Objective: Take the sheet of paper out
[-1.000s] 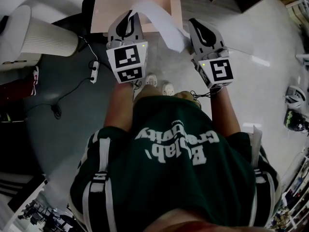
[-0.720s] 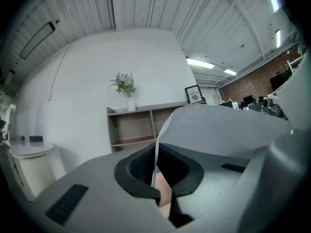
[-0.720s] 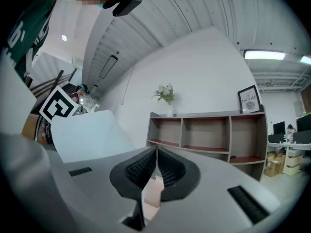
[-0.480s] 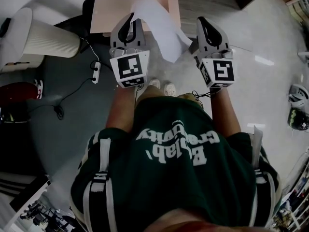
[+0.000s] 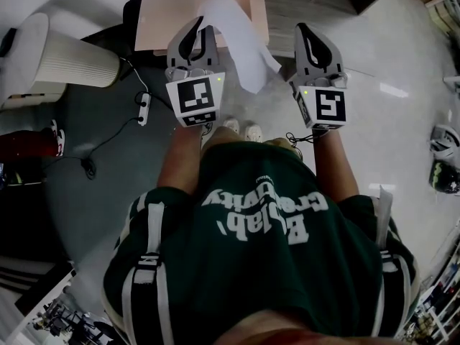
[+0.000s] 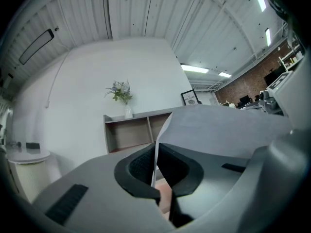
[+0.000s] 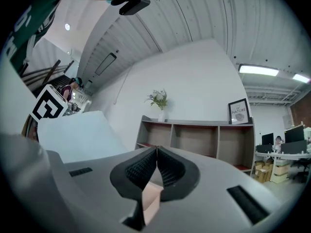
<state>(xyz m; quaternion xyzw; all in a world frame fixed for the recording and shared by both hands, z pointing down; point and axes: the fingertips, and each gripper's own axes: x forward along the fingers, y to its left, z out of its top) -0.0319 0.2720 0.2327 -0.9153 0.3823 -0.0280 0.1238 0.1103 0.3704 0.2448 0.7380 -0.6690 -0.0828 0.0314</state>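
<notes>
A: Any writing to read?

B: Yes. The small black-framed picture (image 7: 239, 111) on top of the low open wooden shelf (image 7: 204, 140) says "NATURE". The line above it is too small to read. The dark green shirt w/ white lettering (image 5: 266, 264) is upside down in the head view, so I cannot read it for sure.

A: What is hard to see?

B: In the right gripper view the thin white sheet of paper (image 5: 237, 38) passes behind one jaw of the R gripper (image 7: 156, 152). I cannot tell if a corner is caught there.

A: And the tongs?

B: L gripper (image 6: 156, 159): fully closed, pinching the sheet's edge btw the pads. R gripper: pads meet at the tips. The sheet hangs in the air btw both grippers, over the pale pink flat cardboard box (image 5: 154, 20).
</notes>
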